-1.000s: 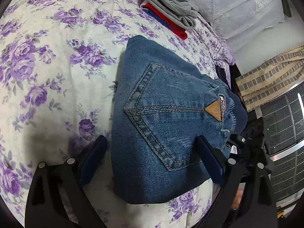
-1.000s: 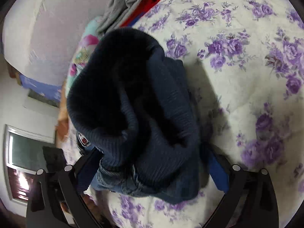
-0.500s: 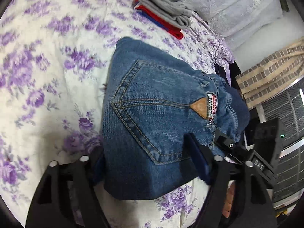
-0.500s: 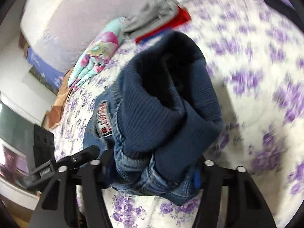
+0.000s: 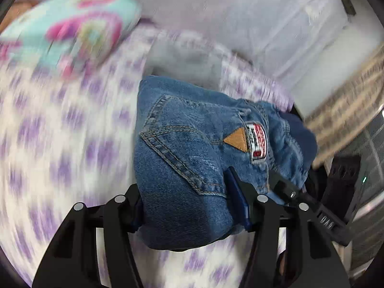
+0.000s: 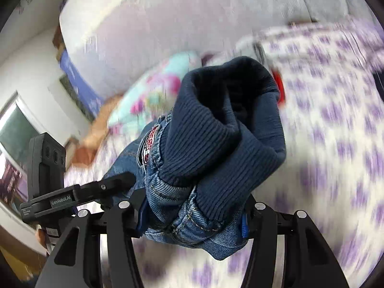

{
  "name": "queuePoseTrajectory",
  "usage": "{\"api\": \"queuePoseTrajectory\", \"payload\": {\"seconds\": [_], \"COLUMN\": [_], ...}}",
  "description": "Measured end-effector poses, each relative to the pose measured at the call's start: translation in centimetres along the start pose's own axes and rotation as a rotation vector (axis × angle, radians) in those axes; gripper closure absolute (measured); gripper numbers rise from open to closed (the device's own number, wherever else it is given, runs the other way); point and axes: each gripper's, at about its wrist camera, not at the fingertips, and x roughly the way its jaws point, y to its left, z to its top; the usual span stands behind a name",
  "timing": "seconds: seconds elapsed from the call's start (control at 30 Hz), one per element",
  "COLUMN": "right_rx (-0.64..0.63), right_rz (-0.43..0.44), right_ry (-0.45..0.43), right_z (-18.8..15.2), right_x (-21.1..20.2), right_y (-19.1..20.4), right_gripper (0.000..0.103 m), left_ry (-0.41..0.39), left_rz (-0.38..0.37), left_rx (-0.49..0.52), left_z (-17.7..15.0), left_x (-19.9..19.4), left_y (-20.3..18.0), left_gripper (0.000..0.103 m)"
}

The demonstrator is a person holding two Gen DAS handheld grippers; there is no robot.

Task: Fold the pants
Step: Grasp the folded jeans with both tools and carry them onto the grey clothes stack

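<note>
Jeans (image 5: 192,163) folded into a bundle, raised clear above bed (image 5: 55,148), clamped by left gripper (image 5: 189,206) and right gripper (image 6: 194,216), jaws just closed. Keep both level; avoid unrolling.

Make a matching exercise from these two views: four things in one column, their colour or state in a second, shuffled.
Things:
1. folded jeans
2. ribbed waistband
3. bedspread
4. pillow

Descriptions:
A. white with purple flowers
B. turquoise and pink
C. dark navy knit
D. clamped between the left gripper and the right gripper

Pairs: 1-D, 2-C, 3-A, 4-B
</note>
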Motion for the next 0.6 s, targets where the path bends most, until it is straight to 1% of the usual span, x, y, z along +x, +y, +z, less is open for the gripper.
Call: {"api": "queuePoseTrajectory", "payload": {"seconds": [0.07, 0.1, 0.17, 0.2, 0.23, 0.27, 0.3, 0.33, 0.37, 0.4, 0.43, 0.47, 0.5, 0.53, 0.57, 0.6], "right_rx": [-0.003, -0.010, -0.002, 0.014, 0.028, 0.036, 0.053, 0.077, 0.105, 0.108, 0.099, 0.097, 0.100, 0.099, 0.089, 0.076], "right_rz": [0.009, 0.016, 0.017, 0.020, 0.021, 0.018, 0.011, -0.006, -0.033, -0.054, -0.050, -0.004, 0.014, 0.019, 0.007, -0.015], "right_ry": [-0.050, -0.089, -0.117, -0.114, -0.105, -0.087, -0.057, -0.016, 0.028, 0.040, 0.026, -0.010, -0.015, -0.006, 0.023, 0.045], "right_z": [5.1, 9.0, 14.0, 15.7, 17.4, 18.3, 18.9, 18.8, 18.1, 17.3, 16.5, 16.1, 16.1, 16.2, 16.7, 17.0], "right_x": [1.7, 3.3, 6.4, 7.9, 9.8, 11.4, 13.9, 16.7, 19.5, 20.9, 21.9, 21.6, 21.3, 21.1, 20.8, 20.4], "right_y": [-0.7, -1.6, -3.4, -4.4, -5.8, -6.8, -8.5, -10.3, -12.3, -13.5, -14.4, -14.8, -14.8, -14.7, -14.2, -13.7], "right_gripper": [0.047, 0.047, 0.047, 0.047, 0.047, 0.047, 0.047, 0.046, 0.046, 0.042, 0.038, 0.036, 0.033, 0.031, 0.031, 0.028], "left_ry": [-0.042, -0.072, -0.106, -0.110, -0.100, -0.079, -0.042, -0.010, 0.045, 0.102, 0.117, 0.098, 0.055, 0.052, 0.060, 0.068], "left_rz": [0.006, 0.016, 0.032, 0.033, 0.030, 0.027, 0.032, 0.042, 0.066, 0.090, 0.093, 0.076, 0.024, -0.002, -0.017, -0.015], "left_rx": [0.026, 0.051, 0.103, 0.118, 0.111, 0.089, 0.063, 0.044, 0.026, 0.001, -0.007, -0.002, 0.001, -0.001, 0.004, 0.014], "left_z": [6.8, 10.5, 15.4, 18.4, 19.9, 21.4, 22.8, 23.3, 23.5, 23.0, 22.3, 21.6, 21.2, 21.1, 21.2, 21.2], "left_x": [1.4, 2.6, 4.8, 6.8, 8.2, 10.3, 13.2, 15.3, 18.4, 21.4, 22.9, 23.8, 23.5, 23.2, 22.8, 22.1], "left_y": [-1.1, -1.8, -2.4, -2.3, -1.9, -1.0, 0.4, 1.4, 3.0, 4.8, 5.9, 6.6, 7.2, 7.5, 7.5, 7.5], "left_gripper": [0.046, 0.046, 0.046, 0.046, 0.046, 0.046, 0.046, 0.046, 0.046, 0.046, 0.041, 0.036, 0.035, 0.034, 0.034, 0.034]}}
